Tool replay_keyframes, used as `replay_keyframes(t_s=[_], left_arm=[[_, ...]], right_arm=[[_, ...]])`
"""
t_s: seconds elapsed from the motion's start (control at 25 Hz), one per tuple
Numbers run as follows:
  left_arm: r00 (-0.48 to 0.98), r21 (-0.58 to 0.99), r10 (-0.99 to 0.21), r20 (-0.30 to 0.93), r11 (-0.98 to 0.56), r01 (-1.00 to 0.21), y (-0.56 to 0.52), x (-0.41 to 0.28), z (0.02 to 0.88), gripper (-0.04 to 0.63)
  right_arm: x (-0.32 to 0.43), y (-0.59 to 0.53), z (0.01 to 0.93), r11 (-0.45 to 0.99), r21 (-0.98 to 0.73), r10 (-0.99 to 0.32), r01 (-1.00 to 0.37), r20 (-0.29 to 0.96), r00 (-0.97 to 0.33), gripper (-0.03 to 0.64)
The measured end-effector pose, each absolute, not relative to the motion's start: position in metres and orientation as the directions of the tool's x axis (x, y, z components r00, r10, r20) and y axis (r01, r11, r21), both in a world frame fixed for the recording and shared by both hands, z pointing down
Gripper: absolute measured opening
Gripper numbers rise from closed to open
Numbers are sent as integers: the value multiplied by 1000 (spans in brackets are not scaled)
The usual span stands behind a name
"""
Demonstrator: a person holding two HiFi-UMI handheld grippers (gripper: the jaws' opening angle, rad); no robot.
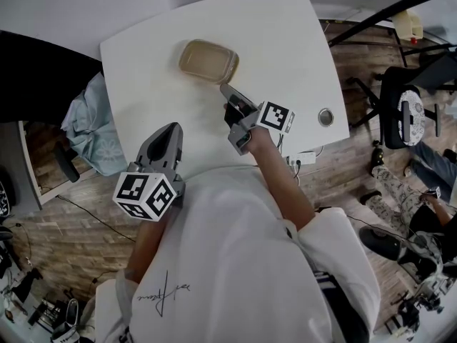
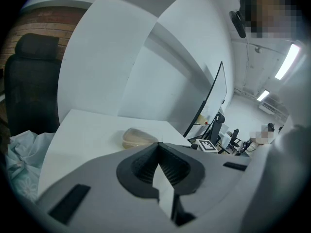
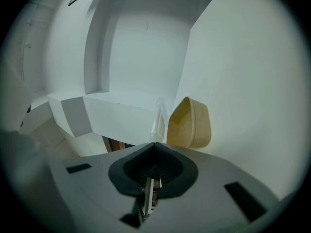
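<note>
A tan food container (image 1: 208, 61) sits on the far middle of the white table (image 1: 285, 41). My right gripper (image 1: 227, 89) reaches to its near right corner and is shut on the edge of a clear lid (image 3: 159, 114). In the right gripper view the lid sticks out edge-on from the closed tips (image 3: 154, 143), just off the open container (image 3: 190, 123). My left gripper (image 1: 169, 128) hovers over the near left part of the table, shut and empty. In its own view the tips (image 2: 156, 144) meet, with the container (image 2: 138, 138) well ahead.
A pale blue cloth (image 1: 93, 123) lies on a dark chair off the table's left edge. A round cable grommet (image 1: 325, 116) sits near the right edge, a power strip (image 1: 303, 158) below it. An office chair (image 1: 407, 113) and a seated person's legs (image 1: 400, 191) are at the right.
</note>
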State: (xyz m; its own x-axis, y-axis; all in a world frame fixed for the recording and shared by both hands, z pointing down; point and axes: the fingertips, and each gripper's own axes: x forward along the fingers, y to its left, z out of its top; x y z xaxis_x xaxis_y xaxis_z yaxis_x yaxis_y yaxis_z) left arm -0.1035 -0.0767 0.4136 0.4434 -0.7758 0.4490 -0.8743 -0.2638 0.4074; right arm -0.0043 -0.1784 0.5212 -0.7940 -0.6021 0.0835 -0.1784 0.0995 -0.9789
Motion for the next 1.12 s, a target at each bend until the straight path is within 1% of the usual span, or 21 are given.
replay_keyframes(t_s=[1.12], left_arm=[[460, 427, -770, 442, -270, -863, -76, -101, 415, 5]], right_arm=[[-14, -186, 490, 162, -978, -590, -133, 12, -807, 12]])
